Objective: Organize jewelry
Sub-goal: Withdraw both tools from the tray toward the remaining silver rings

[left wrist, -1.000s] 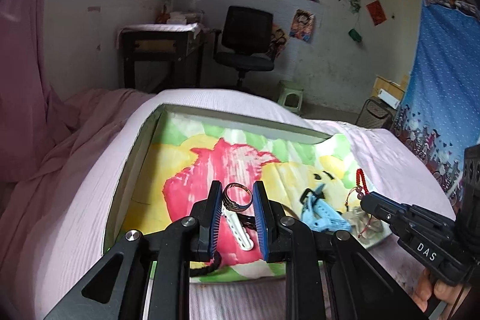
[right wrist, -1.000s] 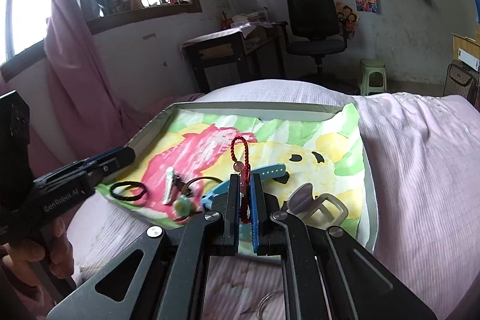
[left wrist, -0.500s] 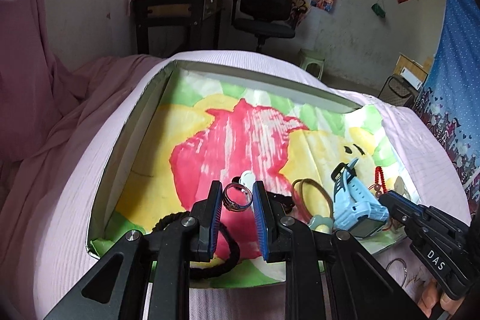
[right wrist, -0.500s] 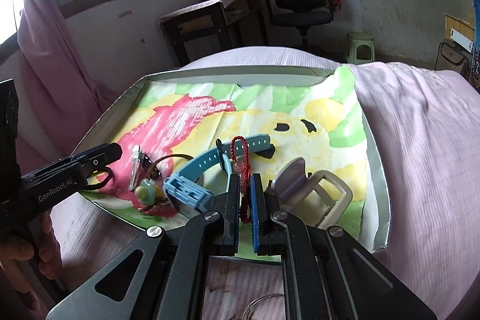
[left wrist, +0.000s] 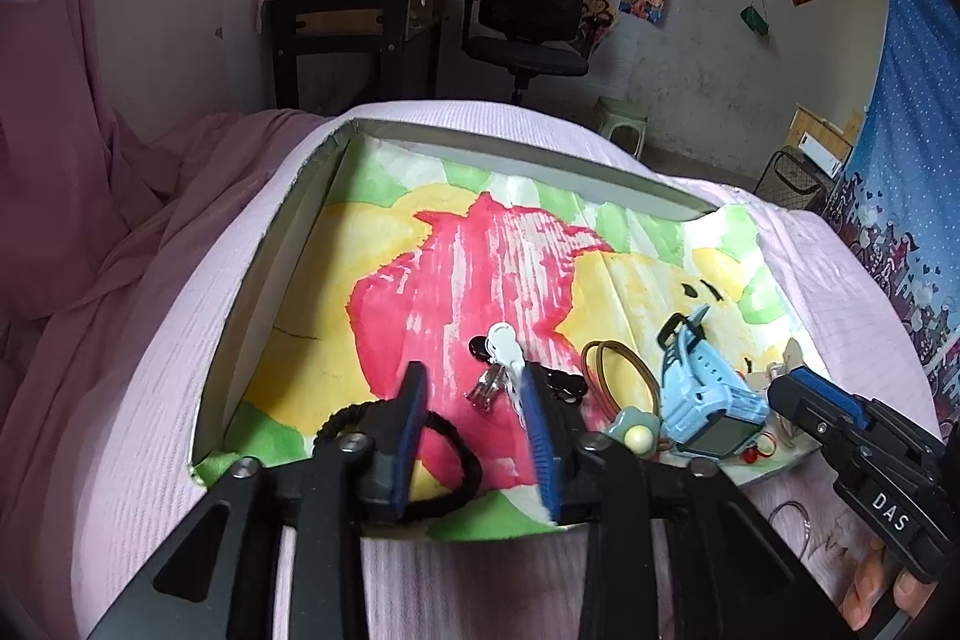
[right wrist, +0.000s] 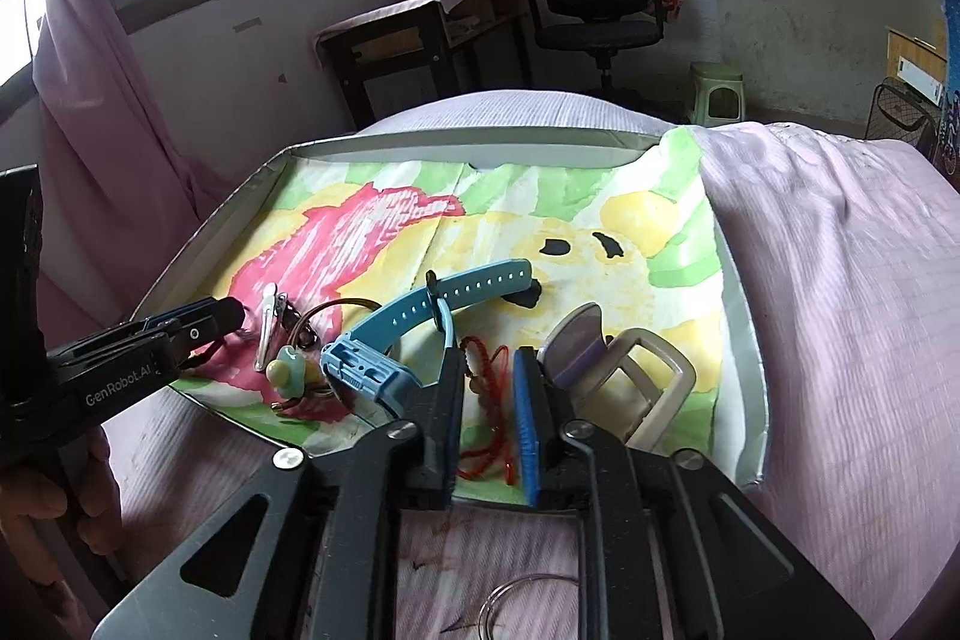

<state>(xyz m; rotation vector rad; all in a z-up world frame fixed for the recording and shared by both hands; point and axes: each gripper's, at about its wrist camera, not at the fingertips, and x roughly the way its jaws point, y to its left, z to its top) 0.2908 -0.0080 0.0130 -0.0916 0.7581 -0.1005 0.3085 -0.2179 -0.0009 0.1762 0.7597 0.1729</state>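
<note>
Left wrist: L gripper (left wrist: 474,424) jaws opening, small silver ring (left wrist: 487,388) dropped free between; R gripper (right wrist: 487,403) opening over red cord bracelet (right wrist: 487,418). Lift both straight up, no snagging.

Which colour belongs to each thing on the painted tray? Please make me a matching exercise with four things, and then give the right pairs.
Things:
1. watch
2. cord bracelet
3. hair tie
4. claw clip

Colours:
a. black
b. pale grey and lilac
c. light blue
d. red

Pairs: 1-c; 2-d; 3-a; 4-b
</note>
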